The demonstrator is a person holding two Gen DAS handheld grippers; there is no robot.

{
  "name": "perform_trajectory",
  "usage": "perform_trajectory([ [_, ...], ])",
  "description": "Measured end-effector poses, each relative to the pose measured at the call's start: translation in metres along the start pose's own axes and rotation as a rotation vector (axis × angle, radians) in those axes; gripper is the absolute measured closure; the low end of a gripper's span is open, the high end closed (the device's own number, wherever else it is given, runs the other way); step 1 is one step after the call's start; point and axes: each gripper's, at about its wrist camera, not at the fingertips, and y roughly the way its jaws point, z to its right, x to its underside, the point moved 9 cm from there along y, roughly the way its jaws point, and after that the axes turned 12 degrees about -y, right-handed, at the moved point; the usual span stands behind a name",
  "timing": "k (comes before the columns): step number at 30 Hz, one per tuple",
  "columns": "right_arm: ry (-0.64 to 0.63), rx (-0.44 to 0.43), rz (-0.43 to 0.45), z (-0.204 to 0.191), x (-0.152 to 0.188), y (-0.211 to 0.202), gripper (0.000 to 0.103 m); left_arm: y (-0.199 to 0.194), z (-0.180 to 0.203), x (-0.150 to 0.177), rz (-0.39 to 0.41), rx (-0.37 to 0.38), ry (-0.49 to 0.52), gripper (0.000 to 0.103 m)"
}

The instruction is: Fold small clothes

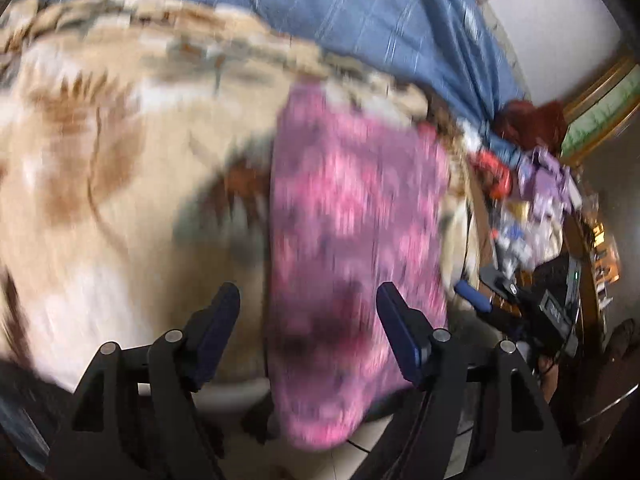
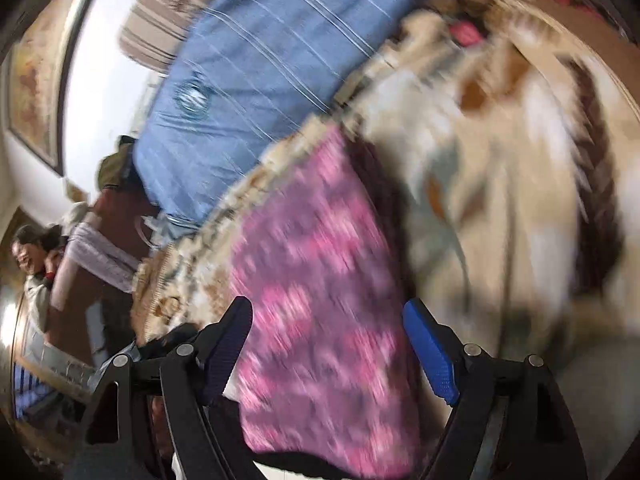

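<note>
garment: one pink cloth [image 1: 352, 208], a small folded piece; both views heavily motion-blurred, so the exact garment type cannot be told
long axis: runs near to far on the bed, narrow across; the near end hangs over the bed's near edge toward the tiled floor [image 1: 372, 446], the far end points at the blue sheet [image 1: 360, 12]
where: lying on the beige patterned blanket [image 1: 120, 184], right of centre in the left wrist view, centre in the right wrist view; stops short of the blue sheet
look: pink and magenta with paler pink blotches and some purple-grey patches, looks knitted or printed; edges roughly straight, near end rounded; a dark shadow patch sits on its near part
count: 1 pink cloth, 1 blanket, 1 blue sheet, 2 grippers
left gripper [image 1: 308, 316]: fingers apart, nothing clamped; the cloth lies below the gap, mostly toward the right finger [image 1: 400, 340]; pads not pressing it
right gripper [image 2: 328, 344]: fingers apart, nothing clamped; the cloth shows in the gap between them; contact cannot be told in the blur
other: cluttered shelf [image 1: 532, 216] at far right of the left wrist view; a person [image 2: 36, 268] at the left edge of the right wrist view
</note>
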Motion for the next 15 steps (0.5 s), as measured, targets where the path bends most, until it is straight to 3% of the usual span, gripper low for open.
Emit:
perform_trajectory([
  [4, -0.004, 0.068, -0.079, 0.009, 0.032, 0.016, 0.05, 0.024, 0.001, 0.037, -0.107, 0.019, -0.02, 0.033],
  [7, -0.046, 0.164, -0.087, 0.019, 0.039, 0.016, 0.056, 0.039, 0.001, 0.049, -0.13, -0.031, 0.017, 0.033],
  [10, -0.013, 0.136, -0.105, 0.028, 0.05, 0.017, 0.086, 0.043, -0.004, 0.051, -0.123, -0.014, -0.012, 0.033],
  [11, -0.012, 0.123, -0.109, 0.028, 0.053, 0.018, 0.093, 0.042, -0.005, 0.051, -0.123, 0.004, -0.029, 0.042],
  [12, -0.013, 0.113, -0.116, 0.027, 0.055, 0.018, 0.095, 0.04, -0.005, 0.051, -0.12, 0.019, -0.038, 0.059],
  [15, -0.06, 0.146, -0.13, 0.016, 0.056, 0.012, 0.097, 0.032, -0.004, 0.053, -0.109, 0.03, -0.031, 0.087],
])
